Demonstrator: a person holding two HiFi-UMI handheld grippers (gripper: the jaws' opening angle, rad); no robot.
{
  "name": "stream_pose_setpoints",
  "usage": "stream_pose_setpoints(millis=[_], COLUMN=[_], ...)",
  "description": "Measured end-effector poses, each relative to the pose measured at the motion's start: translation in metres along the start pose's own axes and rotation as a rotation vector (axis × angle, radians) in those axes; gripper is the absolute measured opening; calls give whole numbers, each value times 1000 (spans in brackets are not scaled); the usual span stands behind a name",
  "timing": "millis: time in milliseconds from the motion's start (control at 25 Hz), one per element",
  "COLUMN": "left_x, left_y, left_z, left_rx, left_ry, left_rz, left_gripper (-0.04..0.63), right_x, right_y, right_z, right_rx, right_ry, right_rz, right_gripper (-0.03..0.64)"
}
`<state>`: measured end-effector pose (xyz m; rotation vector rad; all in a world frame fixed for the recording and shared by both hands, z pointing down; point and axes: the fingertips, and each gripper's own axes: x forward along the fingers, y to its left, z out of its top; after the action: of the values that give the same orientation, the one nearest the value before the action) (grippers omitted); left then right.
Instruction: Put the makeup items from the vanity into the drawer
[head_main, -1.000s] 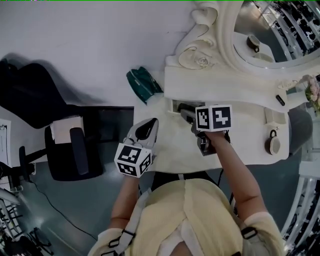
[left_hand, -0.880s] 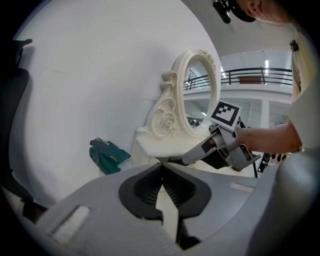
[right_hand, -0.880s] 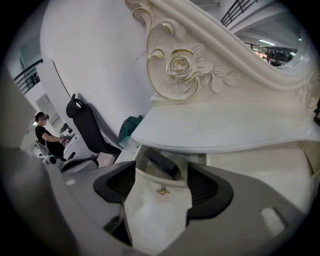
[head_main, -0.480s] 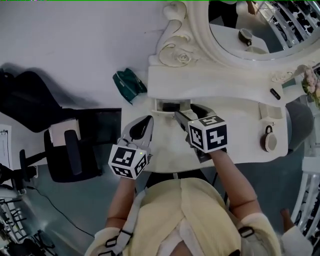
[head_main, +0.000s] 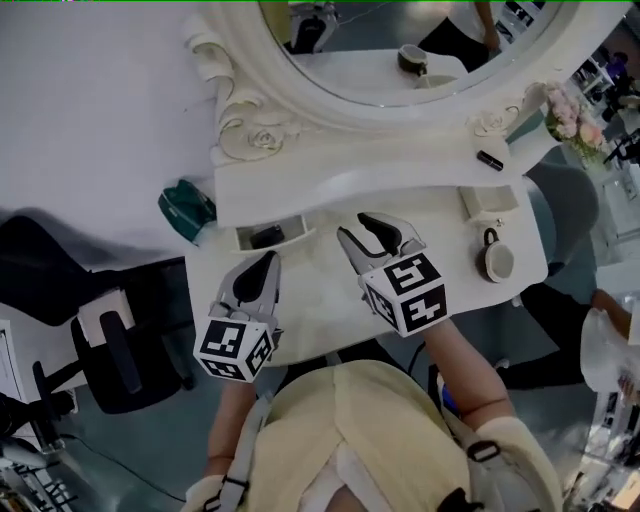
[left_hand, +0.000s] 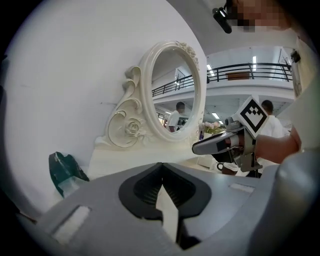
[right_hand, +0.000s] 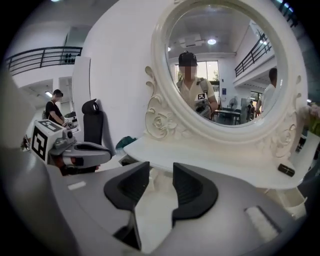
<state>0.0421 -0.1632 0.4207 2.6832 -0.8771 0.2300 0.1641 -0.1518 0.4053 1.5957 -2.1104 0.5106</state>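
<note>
A small open drawer (head_main: 300, 229) at the left of the white vanity top (head_main: 320, 290) holds a dark item (head_main: 266, 237). A short black tube (head_main: 490, 160) (right_hand: 286, 170) lies on the raised shelf at the right. A round compact (head_main: 494, 262) rests near the right front corner. My right gripper (head_main: 372, 226) (right_hand: 161, 172) hovers over the tabletop to the right of the drawer; its jaws are closing with nothing between them. My left gripper (head_main: 264, 264) (left_hand: 161, 170) is shut and empty, just in front of the drawer.
An oval mirror (head_main: 400, 50) in a carved frame backs the vanity. A teal object (head_main: 185, 210) sits left of it, a black office chair (head_main: 110, 340) farther left. A small white box (head_main: 490, 203) and flowers (head_main: 570, 110) stand at the right. A person (head_main: 600, 340) is close by.
My right gripper has drawn back from the small drawer toward the right, and its jaws have narrowed. The head view has swung, showing more of the mirror. The left gripper stays by the drawer.
</note>
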Motion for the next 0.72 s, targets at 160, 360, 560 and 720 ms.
stream_pose_setpoints(millis=[160,360,560,720], left_x=[18,38,56,70], left_y=[-24,-49,-67,-81], left_z=[3,3,6,6], left_rx=[4,18,36,62], left_ry=[13,31,41,58], left_rz=[-57,-109,-141,-156], left_gripper=[-5,-5,-5,-5], right_x=[-31,-69,-103,-116], right_y=[-50,-124,-197,-239], right_z=[-8,-18,-26,-33], right_rx=[20,26,-10,-89], right_ry=[-19,-39,-31,5], right_rz=[-67,-199,-364,-408], right_gripper=[149,144,88,89])
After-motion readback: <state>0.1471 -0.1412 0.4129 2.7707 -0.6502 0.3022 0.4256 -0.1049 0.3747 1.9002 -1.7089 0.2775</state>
